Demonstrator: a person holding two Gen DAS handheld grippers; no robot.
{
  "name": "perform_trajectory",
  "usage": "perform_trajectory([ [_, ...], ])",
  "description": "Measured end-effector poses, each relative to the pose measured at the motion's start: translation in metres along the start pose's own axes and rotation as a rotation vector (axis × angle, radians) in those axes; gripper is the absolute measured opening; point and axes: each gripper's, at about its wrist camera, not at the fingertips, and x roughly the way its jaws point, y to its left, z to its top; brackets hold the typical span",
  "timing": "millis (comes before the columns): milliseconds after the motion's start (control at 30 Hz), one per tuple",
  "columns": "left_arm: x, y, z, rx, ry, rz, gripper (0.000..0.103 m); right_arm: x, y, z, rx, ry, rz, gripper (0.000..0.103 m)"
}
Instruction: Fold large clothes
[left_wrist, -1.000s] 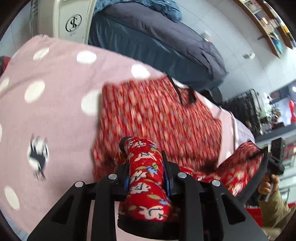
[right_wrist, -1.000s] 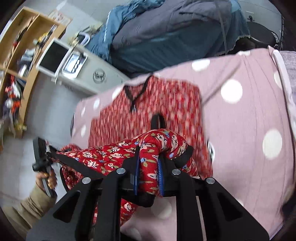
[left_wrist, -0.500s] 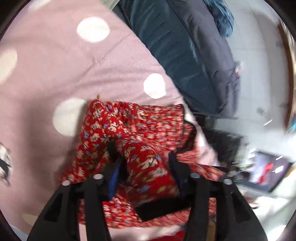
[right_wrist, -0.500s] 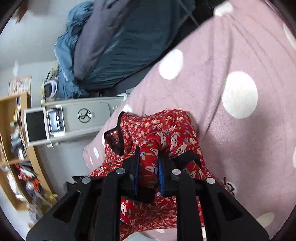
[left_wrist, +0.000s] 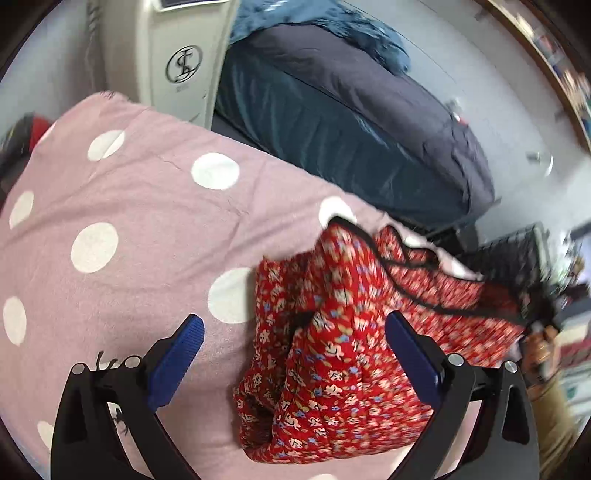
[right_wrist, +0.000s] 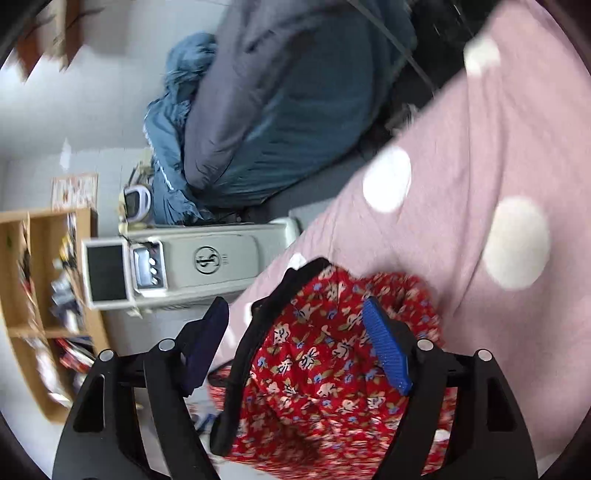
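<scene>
A red floral garment (left_wrist: 340, 354) with black trim lies bunched and folded over on the pink polka-dot bed cover (left_wrist: 129, 229). My left gripper (left_wrist: 295, 350) is open, its blue pads apart, with the cloth lying loose between and below them. In the right wrist view the same garment (right_wrist: 317, 373) sits under my right gripper (right_wrist: 295, 332), which is also open; its black-trimmed neckline (right_wrist: 258, 332) curls up between the fingers. Neither gripper pinches the cloth.
A white heater (left_wrist: 177, 62) stands at the bed's far edge, also in the right wrist view (right_wrist: 207, 262). A dark blue-grey duvet pile (left_wrist: 351, 122) lies behind. A wooden shelf (right_wrist: 40, 295) is at the left. The person's hand (left_wrist: 543, 347) shows at the right.
Both grippers were shut on the red garment and carried it over onto itself; now both have opened and let the cloth drop onto the bed.
</scene>
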Motion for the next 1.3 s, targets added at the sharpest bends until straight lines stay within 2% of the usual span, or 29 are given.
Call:
perform_trajectory([
  [33,0.012,-0.006,-0.006,0.034,0.003,0.018,0.096,-0.005,0.007,-0.004,-0.061,-0.012,-0.044,0.077],
  [67,0.02,-0.013,-0.011,0.061,0.009,0.028,0.096,-0.01,0.017,-0.014,-0.172,-0.016,-0.141,0.077],
  [167,0.046,-0.025,-0.017,0.129,0.04,0.04,0.096,-0.008,0.031,-0.049,-0.454,0.014,-0.361,0.077],
  [233,0.057,-0.029,-0.018,0.14,0.042,0.04,0.095,-0.003,0.028,-0.074,-0.545,0.055,-0.39,0.077],
  [267,0.059,-0.032,-0.019,0.137,0.031,0.011,0.092,0.002,0.024,-0.084,-0.557,0.082,-0.387,0.077],
  [300,0.061,-0.034,-0.02,0.14,0.024,-0.005,0.077,0.008,0.019,-0.091,-0.56,0.104,-0.395,0.071],
  [333,0.067,-0.037,-0.019,0.151,0.029,0.028,0.065,0.016,0.011,-0.098,-0.557,0.13,-0.414,0.054],
  [367,0.071,-0.039,-0.017,0.168,0.037,0.079,0.057,0.022,0.004,-0.1,-0.547,0.153,-0.423,0.044],
  [400,0.074,-0.04,-0.015,0.178,0.046,0.093,0.046,0.026,0.001,-0.103,-0.543,0.154,-0.441,0.03],
  [433,0.073,-0.043,-0.011,0.183,0.044,0.089,0.035,0.026,0.003,-0.103,-0.546,0.138,-0.454,0.02],
  [533,0.058,-0.036,0.004,0.164,0.008,0.073,0.025,0.005,0.007,-0.092,-0.487,0.066,-0.403,0.015],
  [633,0.062,-0.026,0.012,0.162,-0.001,0.107,0.024,-0.006,-0.003,-0.078,-0.412,0.02,-0.39,0.014],
  [733,0.092,-0.006,0.013,0.054,0.032,0.101,0.025,0.009,-0.027,-0.073,-0.347,0.047,-0.436,0.014],
  [767,0.101,-0.003,0.011,0.024,0.039,0.104,0.027,0.021,-0.038,-0.074,-0.349,0.059,-0.466,0.014],
  [800,0.111,0.004,0.009,-0.011,0.039,0.103,0.035,0.028,-0.046,-0.071,-0.352,0.062,-0.48,0.014],
  [867,0.127,0.019,0.005,-0.128,0.03,0.065,0.044,0.039,-0.06,-0.068,-0.272,0.058,-0.476,0.015],
  [900,0.128,0.023,0.006,-0.175,0.023,0.054,0.049,0.042,-0.064,-0.068,-0.214,0.048,-0.467,0.015],
  [933,0.129,0.023,0.01,-0.191,0.024,0.07,0.063,0.043,-0.067,-0.067,-0.161,0.042,-0.459,0.018],
  [967,0.13,0.02,0.011,-0.165,0.037,0.137,0.079,0.045,-0.068,-0.063,-0.118,0.039,-0.461,0.02],
  [1000,0.131,0.018,0.011,-0.139,0.041,0.214,0.098,0.047,-0.066,-0.06,-0.112,0.037,-0.481,0.029],
  [1033,0.132,0.02,0.01,-0.119,0.043,0.224,0.098,0.047,-0.065,-0.058,-0.126,0.033,-0.513,0.059],
  [1067,0.13,0.026,0.009,-0.139,0.047,0.182,0.098,0.047,-0.062,-0.062,-0.171,0.015,-0.609,0.079],
  [1100,0.126,0.034,0.007,-0.184,0.046,0.135,0.098,0.045,-0.063,-0.064,-0.21,-0.009,-0.684,0.094],
  [1167,0.118,0.05,0.001,-0.286,0.05,0.025,0.098,0.036,-0.071,-0.068,-0.21,-0.008,-0.598,0.094],
  [1300,0.092,0.057,-0.009,-0.297,0.023,-0.047,0.098,0.008,-0.086,-0.078,-0.106,-0.009,-0.392,0.094],
])
